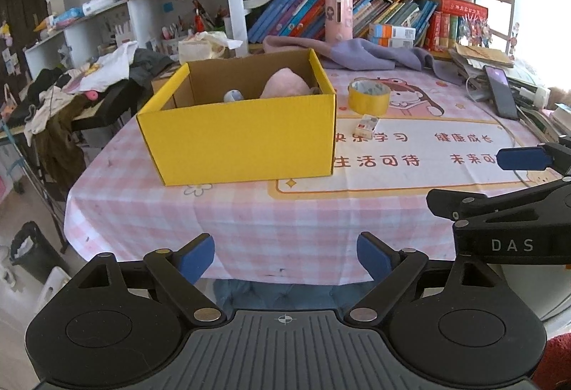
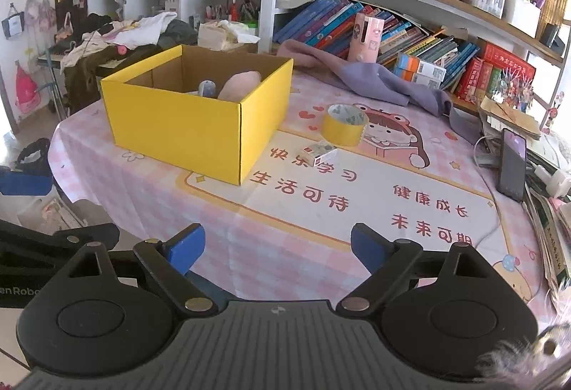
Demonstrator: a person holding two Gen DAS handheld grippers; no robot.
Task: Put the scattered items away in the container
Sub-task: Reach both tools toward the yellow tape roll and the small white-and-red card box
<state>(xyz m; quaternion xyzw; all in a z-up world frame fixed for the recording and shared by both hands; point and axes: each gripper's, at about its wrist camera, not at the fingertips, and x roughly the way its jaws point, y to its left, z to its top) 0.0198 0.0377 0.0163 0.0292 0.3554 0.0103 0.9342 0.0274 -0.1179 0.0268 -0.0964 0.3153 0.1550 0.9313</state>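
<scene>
Yellow box [image 1: 242, 136] on table; tape roll [image 1: 369, 97], eraser [image 1: 367, 124] beside.

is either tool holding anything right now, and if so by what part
Nothing is held. The left tool and right tool both stand open and empty above the table edge; the tape roll and small box lie untouched beside the yellow box.
</scene>
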